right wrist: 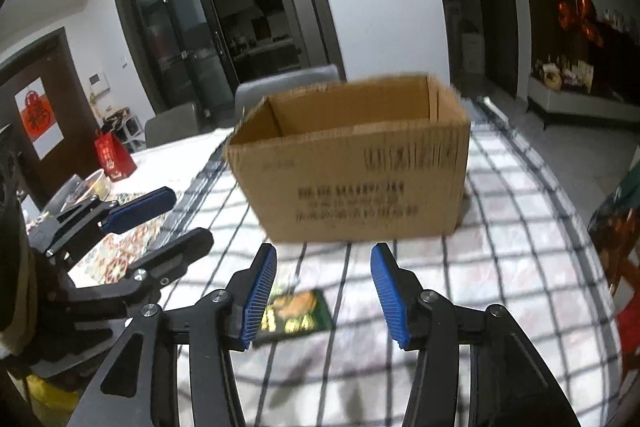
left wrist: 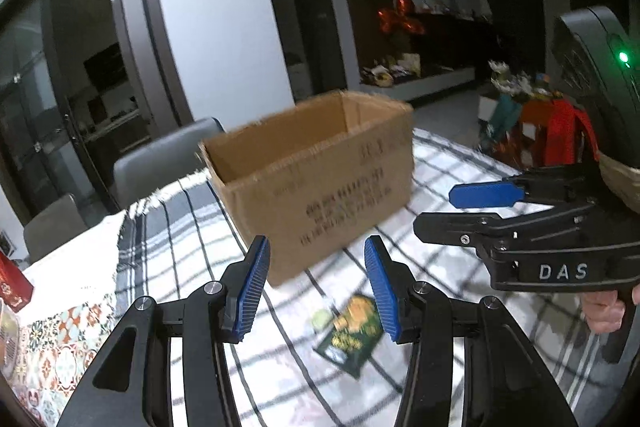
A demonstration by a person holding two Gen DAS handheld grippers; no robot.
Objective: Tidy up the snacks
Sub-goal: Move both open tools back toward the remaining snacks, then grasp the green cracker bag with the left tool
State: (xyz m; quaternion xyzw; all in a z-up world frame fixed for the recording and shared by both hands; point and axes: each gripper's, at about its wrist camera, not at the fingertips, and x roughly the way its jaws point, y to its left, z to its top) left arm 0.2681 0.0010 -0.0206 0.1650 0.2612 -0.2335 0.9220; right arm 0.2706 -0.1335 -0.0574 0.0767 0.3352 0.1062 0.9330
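Both my left gripper (left wrist: 316, 287) and right gripper (right wrist: 324, 293) have fingers apart, empty; snack packet (left wrist: 349, 333) flat on counter (left wrist: 460, 179) below them, so pads may skid off it.

Both grippers black w/ ribbed blue pads (left wrist: 252, 291), silver screws; right gripper (left wrist: 472, 205) marked "DAS".

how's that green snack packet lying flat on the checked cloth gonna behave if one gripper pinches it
The green snack packet looks thin and lies flat on the checked cloth, so it is probably light and floppy, likely sagging if lifted by one edge. Its printed film seems glossy, so it may slide between the pads. Lying flat, it offers little edge to pinch and may skid on the cloth when pushed.
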